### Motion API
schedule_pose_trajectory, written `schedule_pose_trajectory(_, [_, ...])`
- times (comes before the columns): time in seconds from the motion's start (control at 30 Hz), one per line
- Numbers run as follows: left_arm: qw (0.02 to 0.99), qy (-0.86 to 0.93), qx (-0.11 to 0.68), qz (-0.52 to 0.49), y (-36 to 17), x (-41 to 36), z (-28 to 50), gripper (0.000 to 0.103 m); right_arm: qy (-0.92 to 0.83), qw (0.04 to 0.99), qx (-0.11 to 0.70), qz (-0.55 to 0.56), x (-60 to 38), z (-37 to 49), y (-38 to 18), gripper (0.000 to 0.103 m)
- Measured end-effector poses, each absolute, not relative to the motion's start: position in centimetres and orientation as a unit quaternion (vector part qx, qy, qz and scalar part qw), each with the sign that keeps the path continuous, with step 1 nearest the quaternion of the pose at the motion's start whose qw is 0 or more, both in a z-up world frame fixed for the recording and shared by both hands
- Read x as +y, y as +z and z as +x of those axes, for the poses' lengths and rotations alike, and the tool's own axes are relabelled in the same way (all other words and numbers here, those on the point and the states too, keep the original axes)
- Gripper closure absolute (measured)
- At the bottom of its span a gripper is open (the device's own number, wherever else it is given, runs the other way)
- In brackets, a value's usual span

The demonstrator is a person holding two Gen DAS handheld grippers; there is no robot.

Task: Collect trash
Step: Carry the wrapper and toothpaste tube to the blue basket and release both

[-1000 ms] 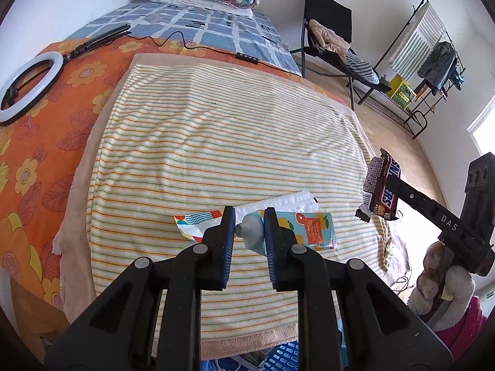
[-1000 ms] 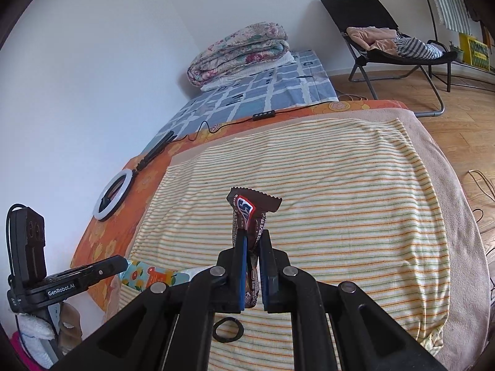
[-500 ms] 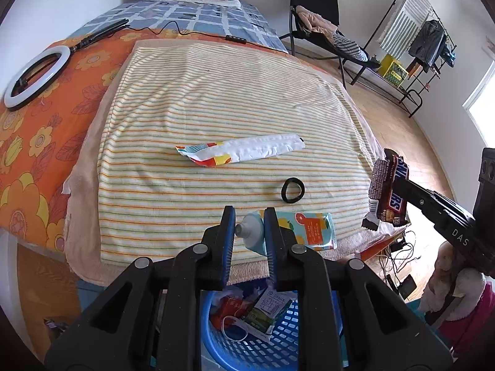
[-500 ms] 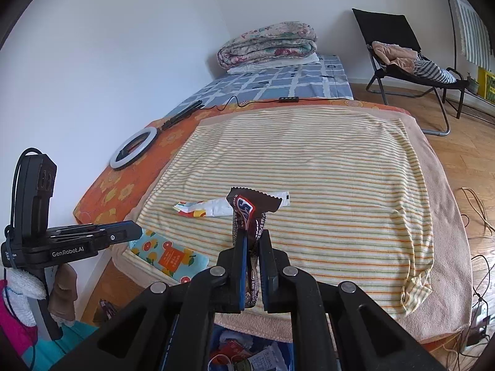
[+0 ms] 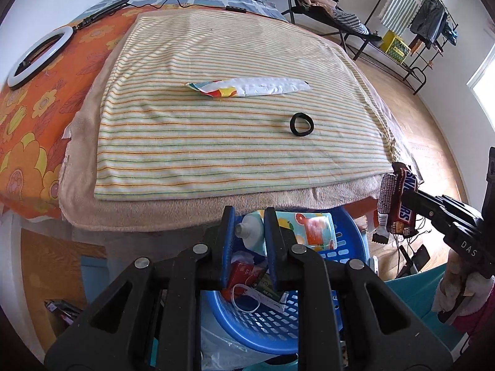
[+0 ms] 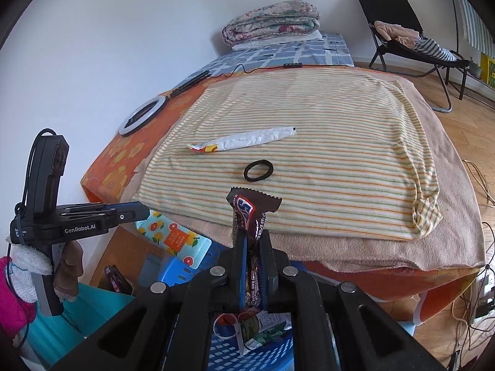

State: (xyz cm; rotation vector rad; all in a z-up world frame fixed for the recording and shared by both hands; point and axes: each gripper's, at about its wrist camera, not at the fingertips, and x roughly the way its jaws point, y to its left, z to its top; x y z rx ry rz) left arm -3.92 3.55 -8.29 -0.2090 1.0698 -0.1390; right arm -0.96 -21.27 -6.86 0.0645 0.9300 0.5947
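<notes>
Two loads hang above the blue basket (image 5: 346, 241): left hand-held gripper (image 5: 249, 232) clamps a pouch (image 5: 297, 227), right hand-held gripper (image 6: 252, 247) a candy wrapper (image 6: 247, 213)

Colours at the bed's foot
Blue basket (image 5: 346, 241); striped cream sheet (image 5: 235, 123); orange floral cover (image 5: 37, 102); black hair tie (image 5: 301, 125); brown wrapper (image 6: 252, 216).

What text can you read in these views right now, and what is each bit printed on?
"GenRobot.AI": side of the left gripper.
"DAS": side of the right gripper.
"S": partial logo on the candy bar wrapper.
Orange panel print on the fruit-print pouch: too small.
Labels on trash in the blue basket: unreadable.
</notes>
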Motion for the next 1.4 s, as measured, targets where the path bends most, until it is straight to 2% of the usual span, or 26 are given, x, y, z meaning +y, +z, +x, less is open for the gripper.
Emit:
schedule_pose_trajectory(0.87, [0.832,-0.079,0.548,-0.038,-12.8,0.1,-5.2,0.085,0.287,0.809,0.513,0.019,-20.4,-4.0,-13.6,0.098])
schedule_pose_trajectory(0.93, [0.831,-0.079,0.55,-0.035,-13.0,-0.1,-5.2,0.085,0.289,0.806,0.516,0.016,-20.2,-4.1,-13.9,0.093])
schedule_pose_trajectory(1.0, [0.831,-0.079,0.55,-0.029,-13.1,-0.4,-5.3,0.086,0.288,0.805,0.519,0.014,-20.2,-4.1,-14.1,0.093])
schedule_pose_trajectory(1.27, [0.828,-0.074,0.556,-0.017,-13.5,-0.7,-5.2,0.085,0.279,0.803,0.527,0.009,-20.2,-4.0,-14.6,0.077])
schedule_pose_trajectory(1.3, [0.828,-0.073,0.556,-0.016,-13.6,-0.7,-5.2,0.083,0.277,0.802,0.529,0.009,-20.3,-4.0,-14.7,0.075])
schedule_pose_trajectory(1.4, [0.832,-0.068,0.551,-0.013,-13.5,-0.7,-5.2,0.056,0.274,0.801,0.532,0.007,-20.3,-3.9,-14.9,0.07])
